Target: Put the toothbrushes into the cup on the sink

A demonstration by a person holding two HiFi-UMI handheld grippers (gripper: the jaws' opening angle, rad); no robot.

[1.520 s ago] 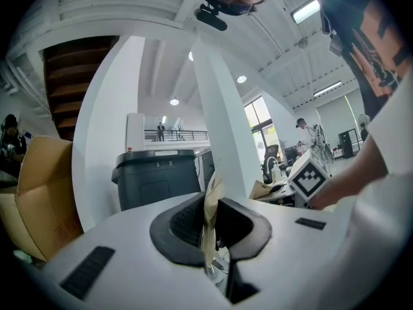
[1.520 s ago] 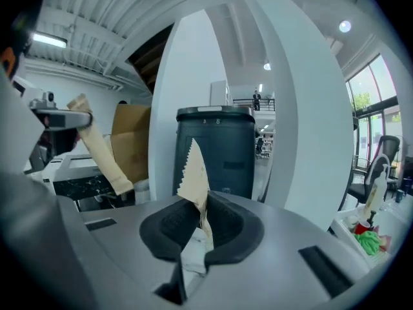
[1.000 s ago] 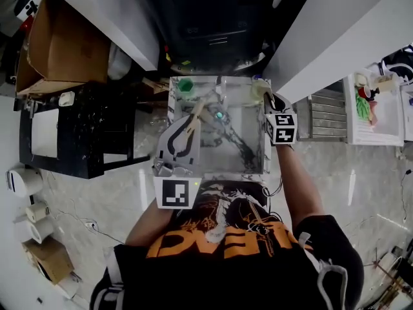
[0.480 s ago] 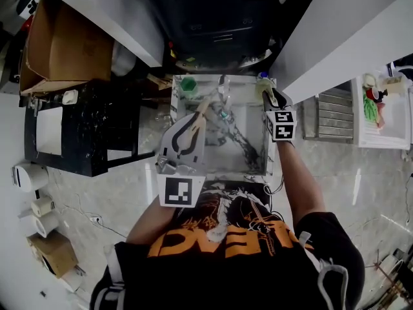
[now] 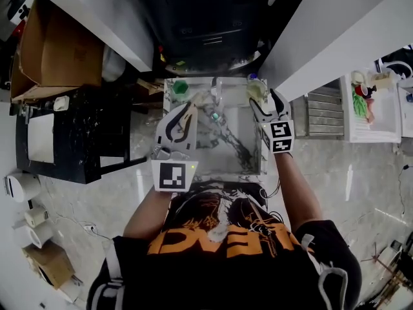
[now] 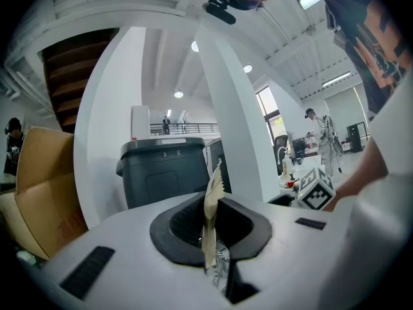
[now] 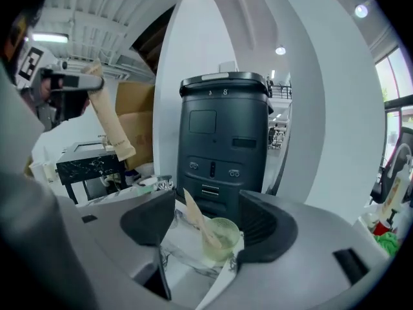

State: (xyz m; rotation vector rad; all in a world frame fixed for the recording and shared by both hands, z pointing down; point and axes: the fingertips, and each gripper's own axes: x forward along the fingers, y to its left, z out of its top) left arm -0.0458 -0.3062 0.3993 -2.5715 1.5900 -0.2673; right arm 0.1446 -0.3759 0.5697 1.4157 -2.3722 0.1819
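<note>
A pale green translucent cup [image 7: 224, 239] stands on the back right corner of the marble sink [image 5: 255, 163], with one paper-wrapped toothbrush [image 7: 193, 215] leaning in it. My right gripper [image 7: 210, 228] straddles the cup; its jaws are opening and stand well apart from cup and toothbrush. From the head view, the right gripper [image 5: 259, 103] sits just in front of the cup [image 5: 257, 89]. My left gripper [image 5: 184, 118] hovers over the sink's left side, shut on a second tan wrapped toothbrush [image 5: 193, 108]. That packet [image 6: 211, 186] sticks up between the left gripper's [image 6: 216, 237] shut jaws.
A green cup [image 5: 180, 86] and the faucet [image 5: 213, 86] stand along the sink's back edge. A dark bin [image 7: 222, 128] is behind the sink. A black table [image 5: 84, 134] and a cardboard box [image 5: 58, 50] lie to the left, a cluttered white counter [image 5: 371, 102] to the right.
The right gripper has drawn back a little from the cup. The left gripper, still shut on its toothbrush, has shifted slightly toward the sink's back left.
</note>
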